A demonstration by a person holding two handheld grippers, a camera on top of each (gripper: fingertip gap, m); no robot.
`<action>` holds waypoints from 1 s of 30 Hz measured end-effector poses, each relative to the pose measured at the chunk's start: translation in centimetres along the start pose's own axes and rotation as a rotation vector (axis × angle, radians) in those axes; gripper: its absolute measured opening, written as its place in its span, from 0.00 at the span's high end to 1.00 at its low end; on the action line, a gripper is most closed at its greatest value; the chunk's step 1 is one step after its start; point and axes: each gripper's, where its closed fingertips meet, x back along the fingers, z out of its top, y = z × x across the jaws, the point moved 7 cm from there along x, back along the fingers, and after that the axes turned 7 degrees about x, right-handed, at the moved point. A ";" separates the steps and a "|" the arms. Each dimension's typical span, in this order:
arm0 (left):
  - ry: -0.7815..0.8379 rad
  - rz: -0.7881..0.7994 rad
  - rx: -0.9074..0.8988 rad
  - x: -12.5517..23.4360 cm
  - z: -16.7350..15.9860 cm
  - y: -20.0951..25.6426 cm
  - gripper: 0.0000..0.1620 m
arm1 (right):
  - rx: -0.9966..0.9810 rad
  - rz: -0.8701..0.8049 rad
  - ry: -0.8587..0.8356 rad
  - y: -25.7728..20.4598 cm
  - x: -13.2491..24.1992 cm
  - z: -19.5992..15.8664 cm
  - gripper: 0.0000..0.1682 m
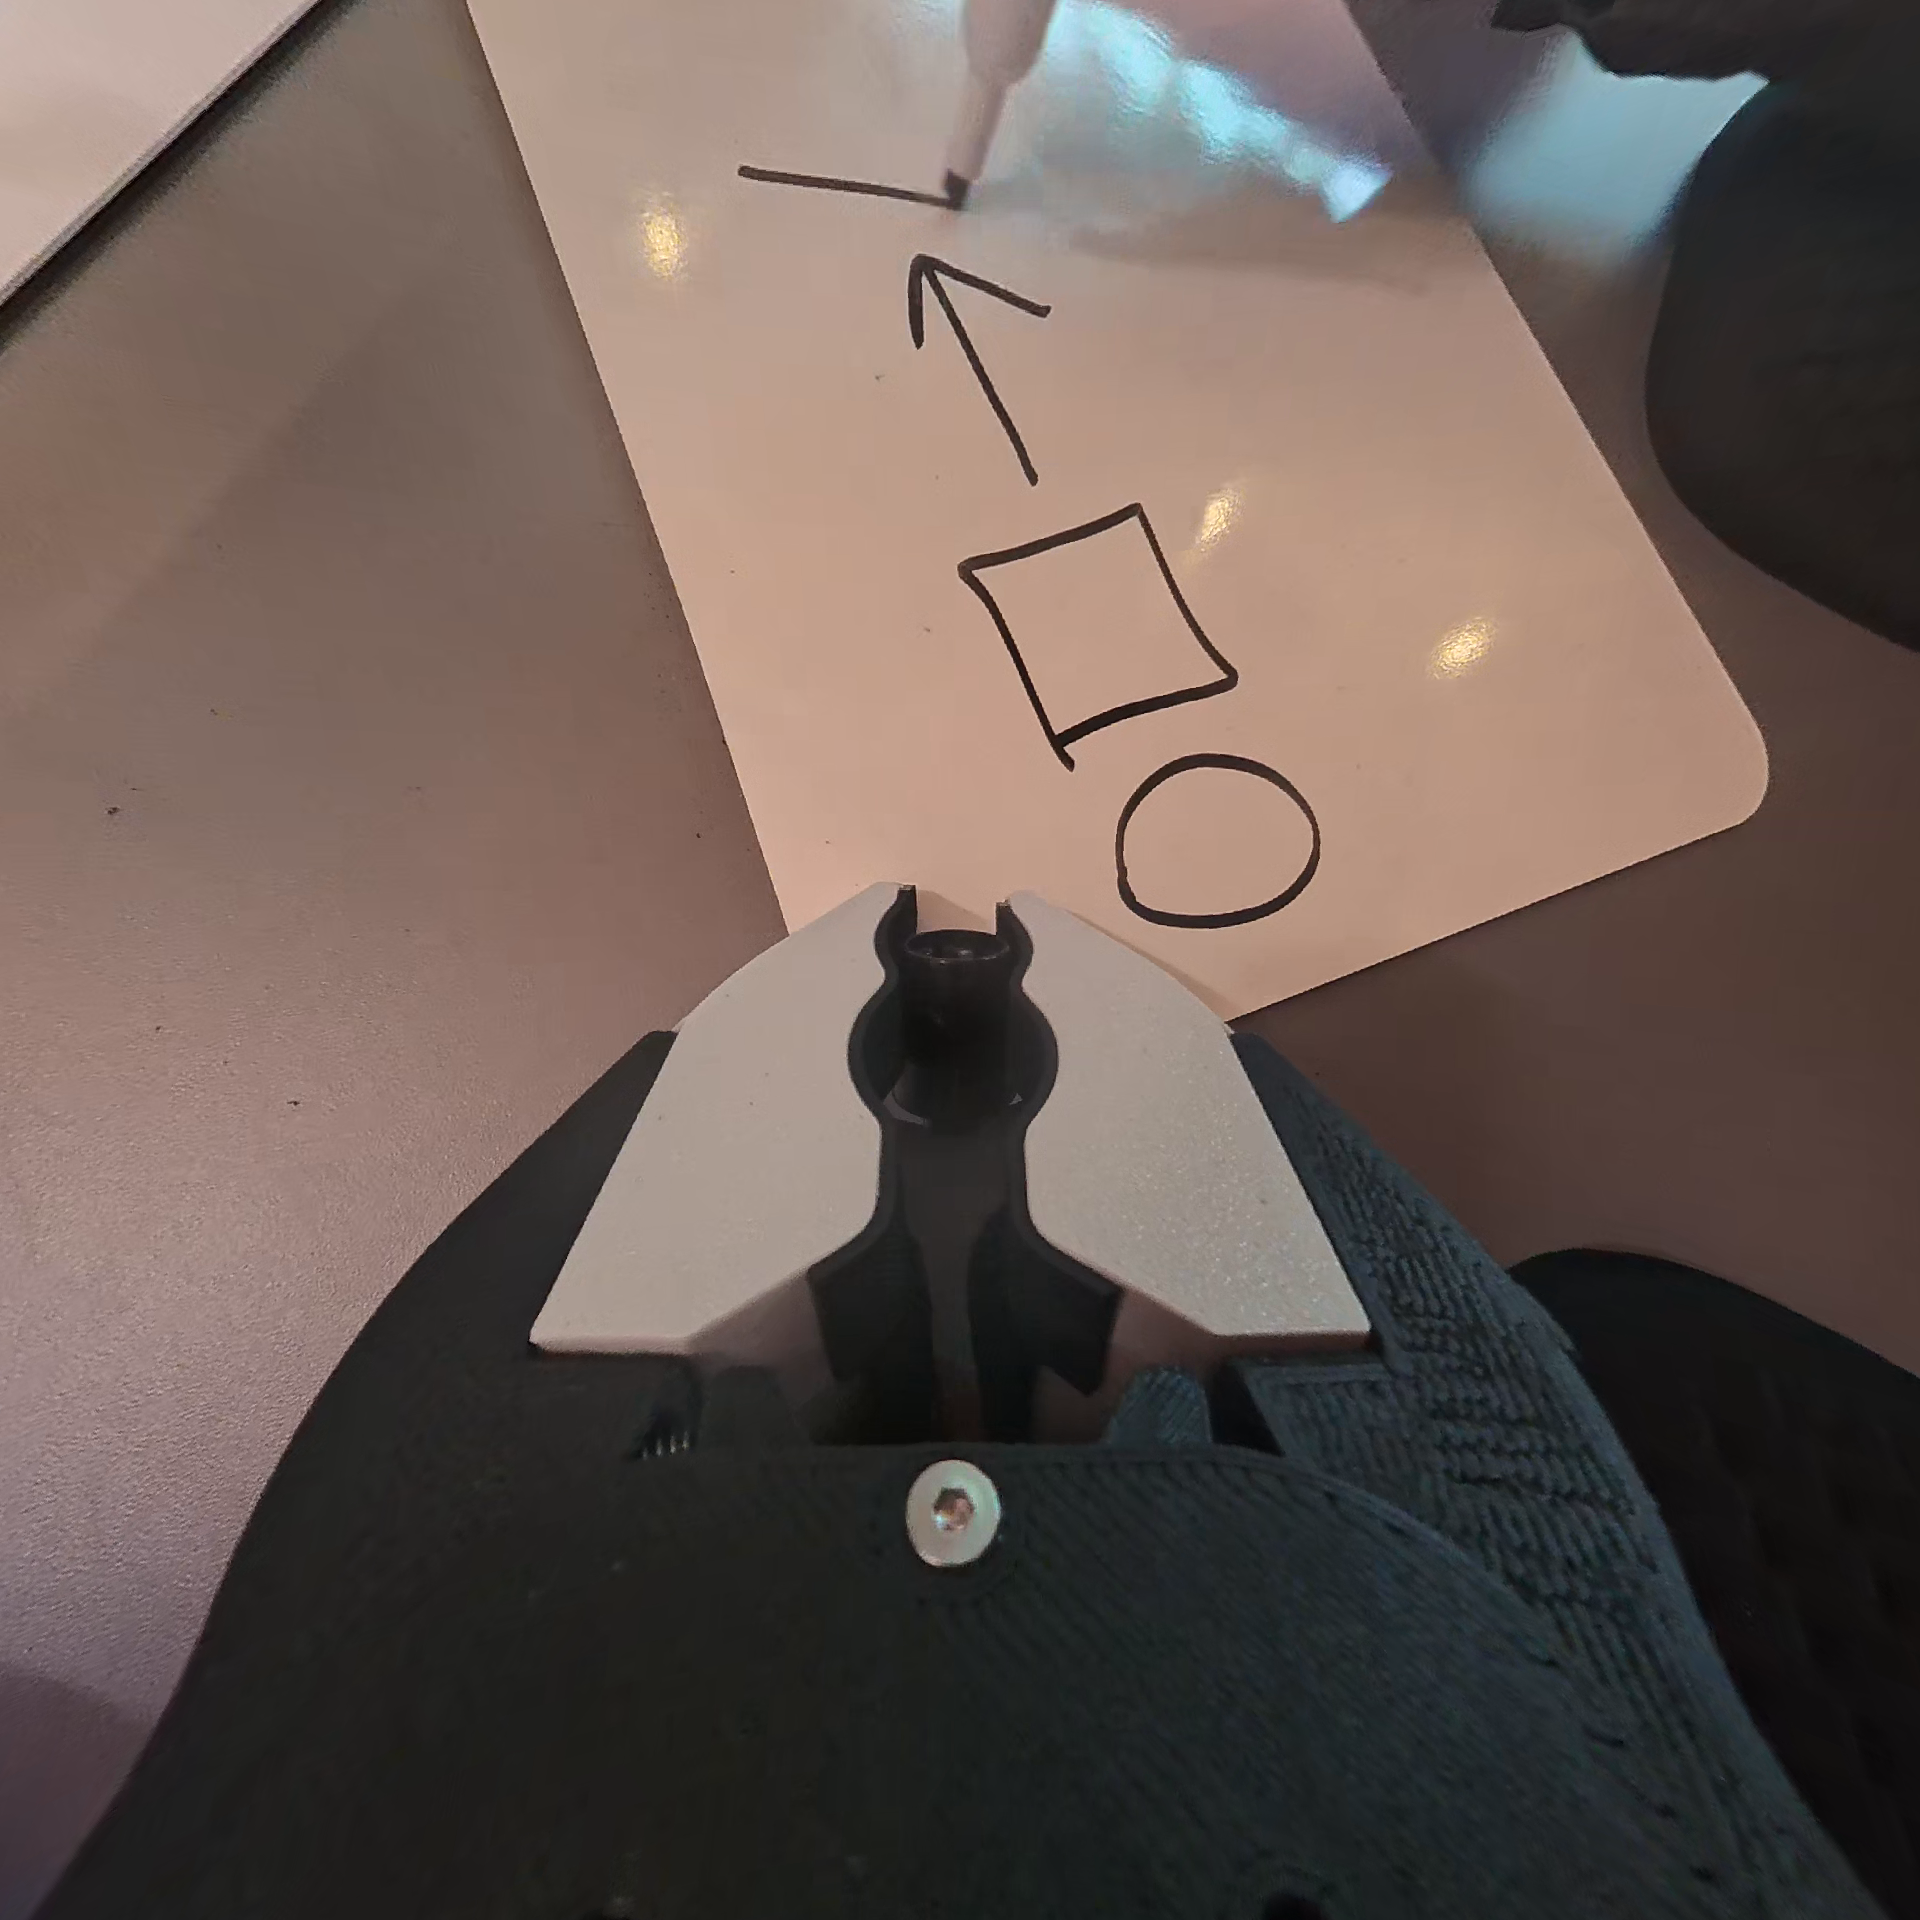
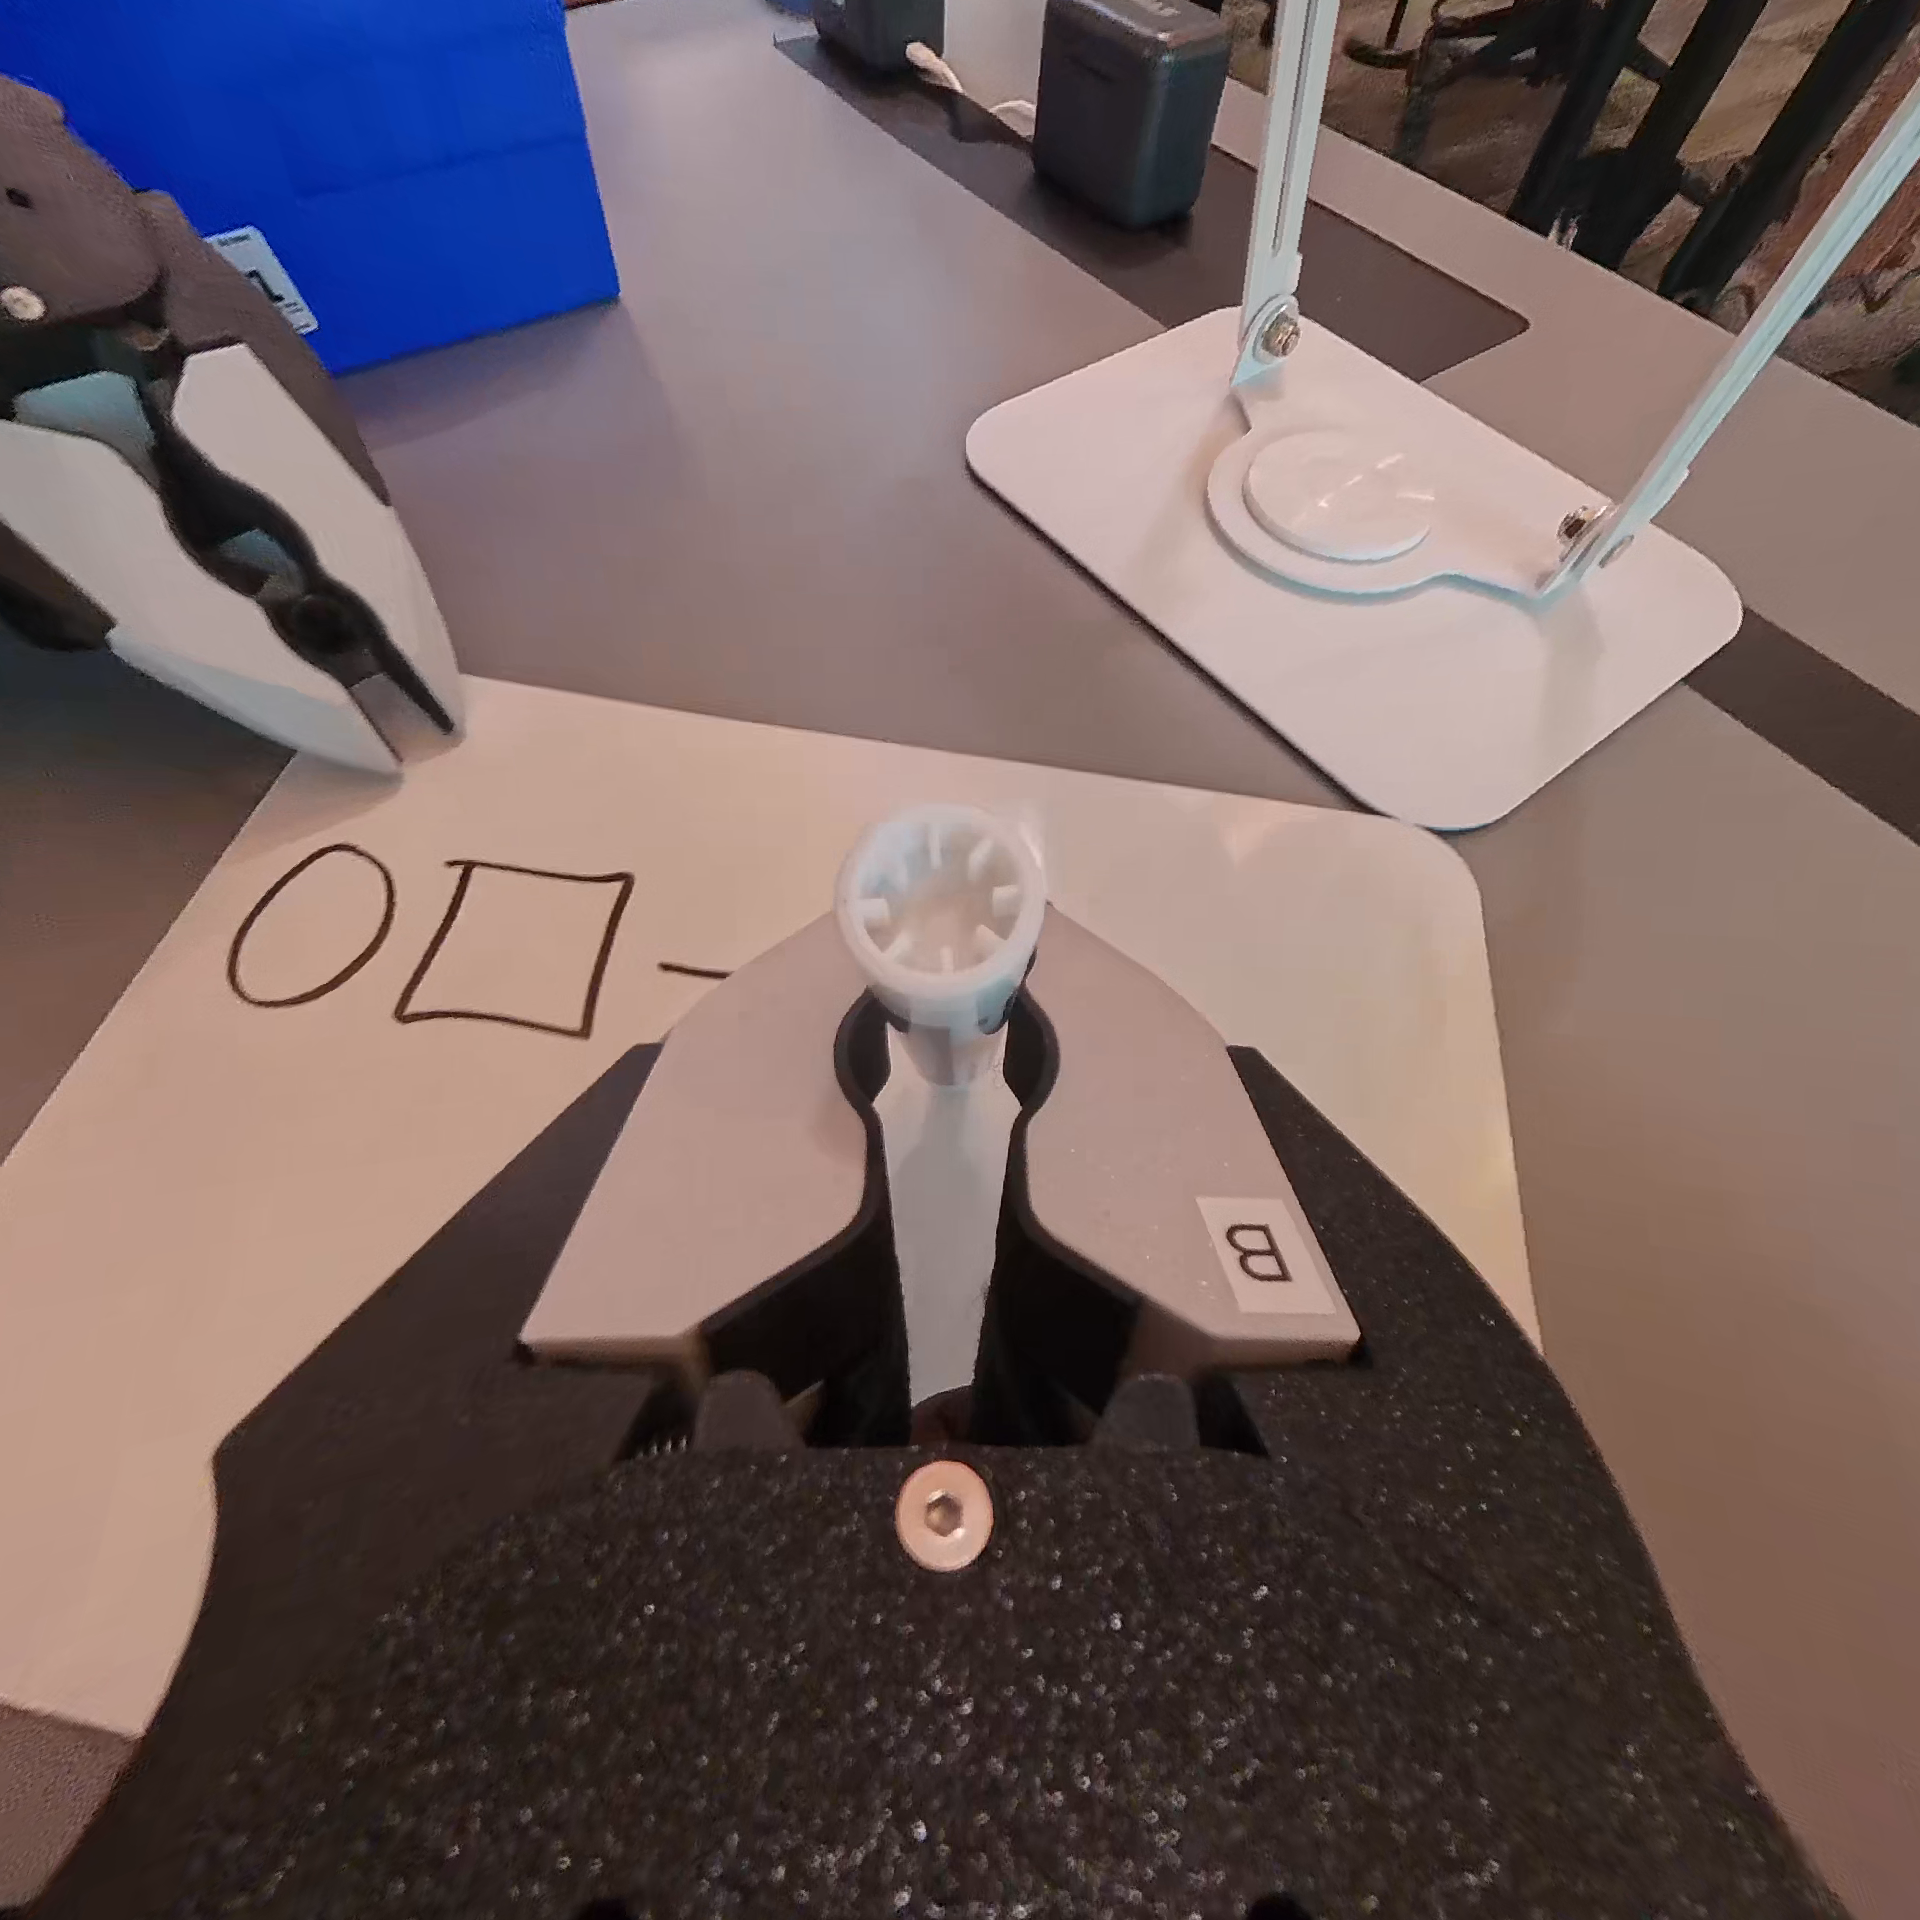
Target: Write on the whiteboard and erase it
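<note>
Right claw [image 2: 940, 997] clamps the light, stiff, slick pen [image 2: 940, 925] mid-barrel, tip on the whiteboard [image 1: 1299, 416]; left claw [image 1: 956, 920] grips its black cap [image 1: 951, 987].

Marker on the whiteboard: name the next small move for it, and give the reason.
Probably keep the marker tip on the whiteboard and draw on from the corner it has just turned. Its tip touches the end of the straight stroke beyond the arrow, so this fourth figure looks unfinished. The right hand-held gripper is shut on the marker; the left hand-held gripper, holding a small black part, sits at the board's near edge.
</note>
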 end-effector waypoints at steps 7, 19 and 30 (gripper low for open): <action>0.000 0.002 -0.002 0.0 0.0 0.0 0.90 | 0.023 -0.031 0.056 1.6 -1.3 1.5 0.89; 0.001 -0.002 0.001 0.1 -0.1 0.0 0.90 | 0.026 -0.004 0.003 2.9 -2.8 1.3 0.89; 0.002 -0.002 0.003 0.0 0.0 0.0 0.90 | -0.002 -0.077 -0.042 4.5 0.8 -1.0 0.89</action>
